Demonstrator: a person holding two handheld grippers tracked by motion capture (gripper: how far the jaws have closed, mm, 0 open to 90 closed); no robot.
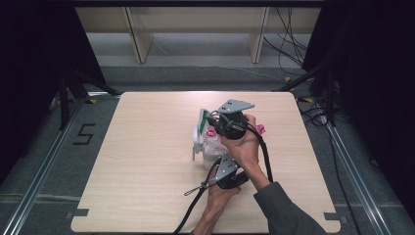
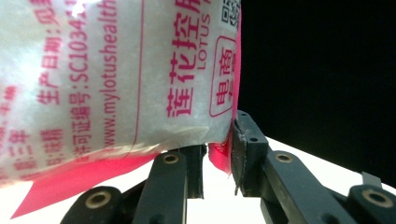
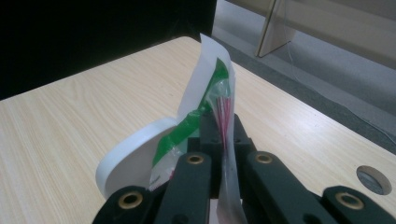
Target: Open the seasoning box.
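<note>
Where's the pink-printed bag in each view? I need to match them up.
High view: bag at mid-table, just left of centre.
Left gripper view: large, upper left, with its pink corner hanging down.
Right gripper view: a thin clear edge at centre, standing upright.
Shared landmark: the light wooden table beneath it.

A pale wooden table (image 1: 147, 147) stands on grey floor (image 1: 44, 161), beneath and around the jaws. Beyond them, a light wooden shelf frame (image 1: 195, 29) lines the far wall. Black curtains (image 1: 34, 58) hang either side; cables (image 1: 293, 44) trail right.
</note>
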